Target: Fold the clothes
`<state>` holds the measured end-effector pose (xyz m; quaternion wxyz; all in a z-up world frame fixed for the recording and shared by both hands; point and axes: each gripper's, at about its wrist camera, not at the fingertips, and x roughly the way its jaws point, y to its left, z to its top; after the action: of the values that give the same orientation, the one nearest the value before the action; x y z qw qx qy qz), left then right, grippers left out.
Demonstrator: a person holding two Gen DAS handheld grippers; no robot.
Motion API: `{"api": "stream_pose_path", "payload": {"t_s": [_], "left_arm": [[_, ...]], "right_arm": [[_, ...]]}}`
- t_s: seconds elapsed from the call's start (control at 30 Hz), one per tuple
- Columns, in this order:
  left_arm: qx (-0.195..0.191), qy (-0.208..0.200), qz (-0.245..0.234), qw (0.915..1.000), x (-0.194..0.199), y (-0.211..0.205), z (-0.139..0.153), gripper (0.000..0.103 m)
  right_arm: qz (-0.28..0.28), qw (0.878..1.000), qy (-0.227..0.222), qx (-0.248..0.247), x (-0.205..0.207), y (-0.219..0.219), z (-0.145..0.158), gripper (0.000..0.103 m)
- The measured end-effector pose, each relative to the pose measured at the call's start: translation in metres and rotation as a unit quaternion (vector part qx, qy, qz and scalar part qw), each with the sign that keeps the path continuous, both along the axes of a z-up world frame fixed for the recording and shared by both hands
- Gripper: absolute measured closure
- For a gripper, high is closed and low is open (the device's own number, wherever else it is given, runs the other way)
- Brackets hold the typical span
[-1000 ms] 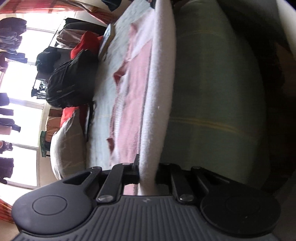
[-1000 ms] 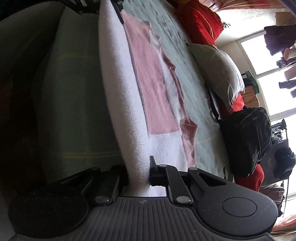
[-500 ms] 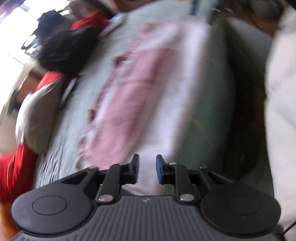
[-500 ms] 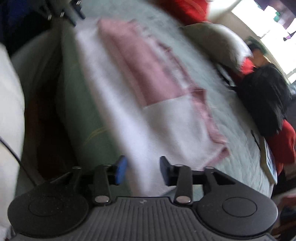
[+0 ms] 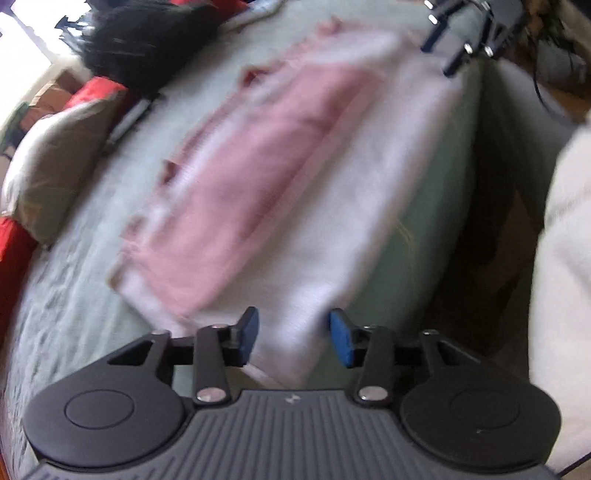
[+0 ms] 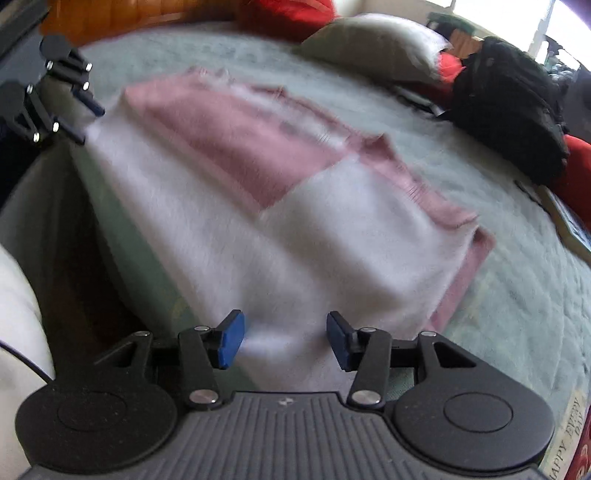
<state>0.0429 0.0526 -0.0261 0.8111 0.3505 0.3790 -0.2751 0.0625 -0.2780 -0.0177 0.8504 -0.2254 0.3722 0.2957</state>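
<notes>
Red cushion [image 6: 284,14] by headboard shows only rightward.

You've got a pink-and-white garment [image 6: 295,206] on a pale green quilted bedspread [image 6: 517,280], a black backpack [image 6: 513,107] and red cushion [image 6: 288,14] at the far side, a beige-grey pillow [image 6: 373,44], and blue pads [image 6: 231,339] on black grippers.

Your left gripper [image 5: 293,341]: jaws opening, nothing between pads, above near edge of pink-and-white sweater [image 5: 280,192] on green bedspread [image 5: 92,229]. Right gripper [image 5: 448,40] far right. Pillow [image 5: 55,162] left.
</notes>
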Motion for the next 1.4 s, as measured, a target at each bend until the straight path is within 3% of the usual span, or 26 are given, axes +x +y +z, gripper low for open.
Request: {"api": "stream_pose_path", "payload": {"t_s": [0.07,0.13,0.23,0.37,0.4,0.5,0.57,0.63,0.77,0.87,0.97,1.13,1.2,1.27,1.33,1.4], "left_arm": [[-0.041,-0.025,0.023,0.9986,0.014,0.003,0.014,0.031],[-0.086,-0.036,0.062,0.9937,0.036,0.005,0.019,0.025],[-0.145,-0.001,0.112,0.9831,0.066,0.01,0.005,0.025],[-0.162,0.051,0.169,0.9708,0.08,0.029,-0.033,0.023],[-0.182,0.056,0.174,0.9662,0.078,0.037,-0.034,0.023],[-0.192,0.072,0.199,0.9584,0.081,0.041,-0.02,0.024],[-0.195,0.063,0.209,0.9564,0.088,0.033,-0.007,0.02],[-0.208,0.048,0.2,0.9561,0.098,0.022,0.004,0.018],[-0.259,0.054,0.177,0.9481,0.118,-0.003,0.006,0.015],[-0.26,0.065,0.203,0.9417,0.135,-0.013,-0.014,0.015],[-0.254,0.061,0.251,0.9319,0.152,-0.005,-0.036,0.013],[-0.31,0.063,0.299,0.9001,0.166,0.027,-0.034,0.015],[-0.316,0.044,0.296,0.9004,0.163,0.031,-0.025,0.013],[-0.3,0.034,0.304,0.9038,0.166,0.038,-0.03,0.005],[-0.278,0.039,0.318,0.9056,0.172,0.044,-0.04,0.007],[-0.28,0.043,0.32,0.9042,0.173,0.046,-0.04,0.007]], "right_arm": [[-0.024,0.999,-0.024,0.035,0.011,-0.003,0.014,0.029],[-0.053,0.995,-0.031,0.078,0.026,-0.005,0.021,0.023],[-0.103,0.987,-0.011,0.123,0.05,-0.006,0.01,0.023],[-0.153,0.98,0.021,0.127,0.064,-0.016,-0.028,0.022],[-0.154,0.979,0.017,0.136,0.06,-0.021,-0.029,0.022],[-0.168,0.974,0.014,0.15,0.052,-0.03,-0.02,0.022],[-0.179,0.972,0.003,0.153,0.057,-0.026,-0.01,0.017],[-0.188,0.97,-0.014,0.154,0.063,-0.021,0.001,0.011],[-0.208,0.967,-0.03,0.143,0.089,-0.003,0.002,0.01],[-0.249,0.959,-0.002,0.136,0.116,-0.002,-0.019,0.01],[-0.259,0.953,0.009,0.158,0.128,-0.007,-0.03,0.004],[-0.259,0.953,0.009,0.159,0.132,-0.005,-0.031,0.0],[-0.26,0.953,0.001,0.155,0.128,-0.002,-0.03,0.0],[-0.262,0.952,-0.002,0.156,0.125,0.0,-0.03,0.0],[-0.266,0.951,-0.003,0.156,0.124,0.002,-0.029,0.0],[-0.275,0.949,-0.001,0.154,0.124,0.003,-0.022,0.0]]}}
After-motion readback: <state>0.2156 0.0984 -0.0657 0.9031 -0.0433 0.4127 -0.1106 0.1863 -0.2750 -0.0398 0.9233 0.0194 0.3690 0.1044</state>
